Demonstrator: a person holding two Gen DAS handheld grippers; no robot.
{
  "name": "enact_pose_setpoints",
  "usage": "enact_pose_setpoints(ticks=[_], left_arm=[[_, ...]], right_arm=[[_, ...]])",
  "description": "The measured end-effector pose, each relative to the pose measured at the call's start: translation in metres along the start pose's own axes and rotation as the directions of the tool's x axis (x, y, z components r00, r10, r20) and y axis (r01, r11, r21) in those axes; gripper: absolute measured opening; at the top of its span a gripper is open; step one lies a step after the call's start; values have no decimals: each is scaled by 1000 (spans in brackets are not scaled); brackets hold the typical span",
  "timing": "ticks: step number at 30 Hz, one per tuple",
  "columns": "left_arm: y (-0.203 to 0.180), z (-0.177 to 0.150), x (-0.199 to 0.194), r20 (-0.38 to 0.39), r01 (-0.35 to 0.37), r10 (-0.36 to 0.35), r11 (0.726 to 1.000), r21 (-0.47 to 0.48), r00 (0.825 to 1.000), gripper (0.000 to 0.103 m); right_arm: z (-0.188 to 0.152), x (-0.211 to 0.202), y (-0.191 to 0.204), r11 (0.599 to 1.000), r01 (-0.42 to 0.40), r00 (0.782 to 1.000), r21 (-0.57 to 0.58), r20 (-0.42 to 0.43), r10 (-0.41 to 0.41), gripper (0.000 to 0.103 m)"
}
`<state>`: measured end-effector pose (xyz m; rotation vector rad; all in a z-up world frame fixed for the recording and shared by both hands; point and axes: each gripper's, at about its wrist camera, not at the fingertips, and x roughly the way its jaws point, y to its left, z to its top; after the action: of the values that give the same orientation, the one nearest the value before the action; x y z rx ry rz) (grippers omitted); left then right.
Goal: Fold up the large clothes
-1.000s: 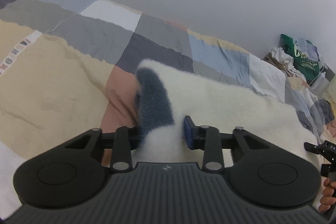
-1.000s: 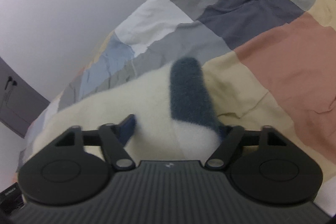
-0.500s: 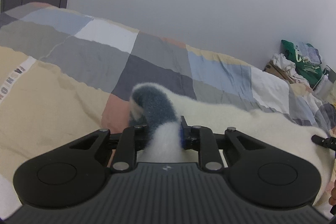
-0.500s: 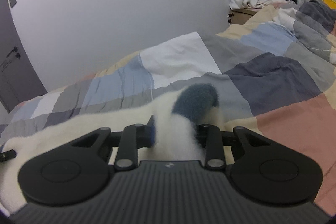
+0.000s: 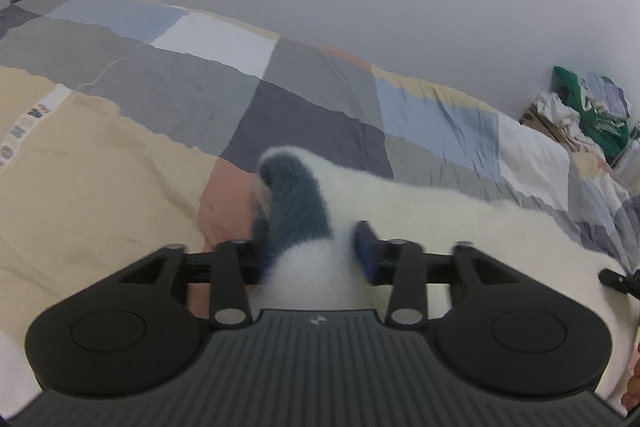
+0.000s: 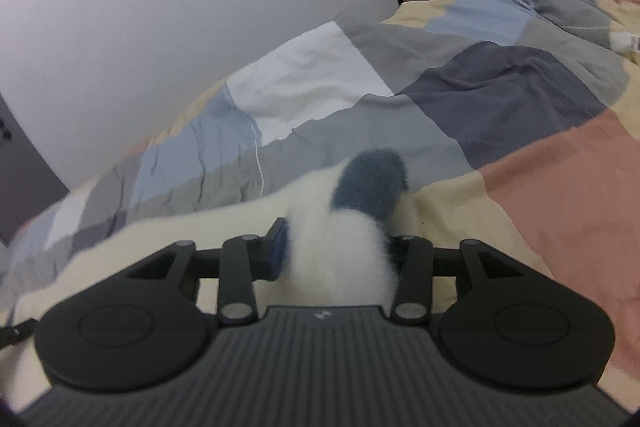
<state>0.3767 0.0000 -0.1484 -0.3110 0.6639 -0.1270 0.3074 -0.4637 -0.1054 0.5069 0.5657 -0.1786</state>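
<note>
Garment (image 5: 420, 211) fleece bunched between both tongs (image 5: 314, 251) (image 6: 334, 251), jaws just widened.

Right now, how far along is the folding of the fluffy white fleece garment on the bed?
Early. No finished fold shows: the fluffy white fleece garment with blue-grey trim lies stretched across the patchwork quilt. In hand: a bunched end sits between the fingers of the left gripper and of the right gripper, whose jaws have just been opening; whether they grip is unclear. Left: every fold.
</note>
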Motion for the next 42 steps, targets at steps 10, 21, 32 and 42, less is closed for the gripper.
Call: enact_pose_setpoints(ticks=[10,21,32,42], left_arm=[[-17,-7,-80,62,144,-142,989,-17,988,74],[-29,-48,-96,-78,440,-486,839,-319,871,86],[2,-102,-19,-195,307,-563,672,-673,803,91],[28,-109,-1,-79,228,-479,549,-804,874,90]], right_arm=[[-6,-76,-2,996,-68,995,56,78,63,83],[-79,-76,10,812,-375,830,447,-228,509,85],[-113,-13,-5,677,-246,806,693,-242,540,84],[-105,-15,-22,646,-182,897,741,-144,417,84]])
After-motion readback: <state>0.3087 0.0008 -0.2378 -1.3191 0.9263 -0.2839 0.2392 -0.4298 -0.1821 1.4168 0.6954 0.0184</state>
